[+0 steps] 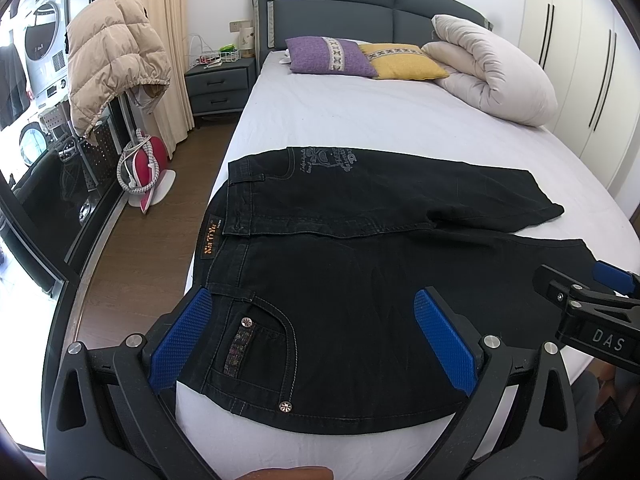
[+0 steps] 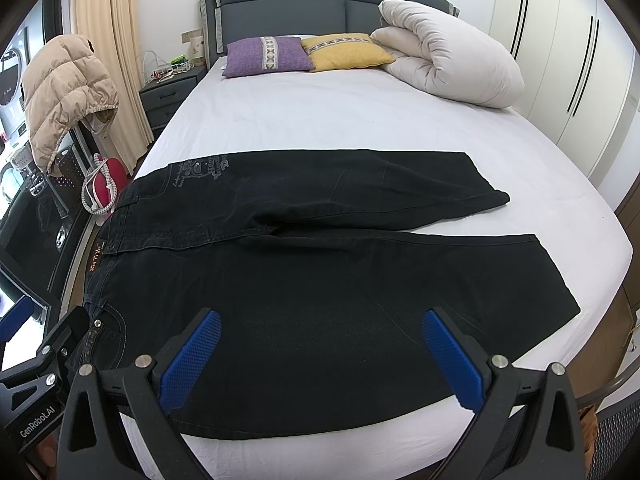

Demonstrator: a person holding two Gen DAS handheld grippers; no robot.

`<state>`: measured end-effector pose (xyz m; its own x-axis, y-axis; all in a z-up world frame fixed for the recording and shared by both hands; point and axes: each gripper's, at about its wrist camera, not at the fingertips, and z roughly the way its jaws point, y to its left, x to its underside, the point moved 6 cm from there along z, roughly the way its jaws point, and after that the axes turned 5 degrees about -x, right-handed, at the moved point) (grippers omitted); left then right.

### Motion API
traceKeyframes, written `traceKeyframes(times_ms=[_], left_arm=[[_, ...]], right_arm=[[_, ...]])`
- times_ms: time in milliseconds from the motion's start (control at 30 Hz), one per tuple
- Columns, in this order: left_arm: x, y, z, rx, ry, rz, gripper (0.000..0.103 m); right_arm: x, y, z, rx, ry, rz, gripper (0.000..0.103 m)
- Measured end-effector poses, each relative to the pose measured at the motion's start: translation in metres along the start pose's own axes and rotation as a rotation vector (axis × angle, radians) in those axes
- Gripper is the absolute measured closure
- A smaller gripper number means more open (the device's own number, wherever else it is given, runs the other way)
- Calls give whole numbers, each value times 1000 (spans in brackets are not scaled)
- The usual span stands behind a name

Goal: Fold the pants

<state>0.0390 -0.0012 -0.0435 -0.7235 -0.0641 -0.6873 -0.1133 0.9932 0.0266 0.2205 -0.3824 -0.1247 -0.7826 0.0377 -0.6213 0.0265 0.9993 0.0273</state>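
Black jeans (image 1: 360,264) lie flat on the white bed sheet (image 1: 360,120), waistband at the left, both legs running right. They also show in the right wrist view (image 2: 320,272). My left gripper (image 1: 316,304) is open and empty, hovering over the near front pocket and waistband. My right gripper (image 2: 320,324) is open and empty, hovering over the near leg's thigh. The right gripper also shows at the right edge of the left wrist view (image 1: 592,304). The left gripper's body shows at the lower left of the right wrist view (image 2: 44,364).
A purple pillow (image 1: 332,56), a yellow pillow (image 1: 400,62) and a rolled duvet (image 1: 492,72) lie at the headboard. A nightstand (image 1: 220,84), a beige puffer jacket (image 1: 112,60) and a red iron (image 1: 148,168) stand left of the bed. Wardrobe doors (image 2: 568,48) are on the right.
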Motion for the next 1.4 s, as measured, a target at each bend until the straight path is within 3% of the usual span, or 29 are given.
traceKeyframes(times_ms=[1400], left_arm=[[0, -1, 1, -6, 2, 7, 0]], right_arm=[[1, 2, 1, -1, 5, -2, 0]])
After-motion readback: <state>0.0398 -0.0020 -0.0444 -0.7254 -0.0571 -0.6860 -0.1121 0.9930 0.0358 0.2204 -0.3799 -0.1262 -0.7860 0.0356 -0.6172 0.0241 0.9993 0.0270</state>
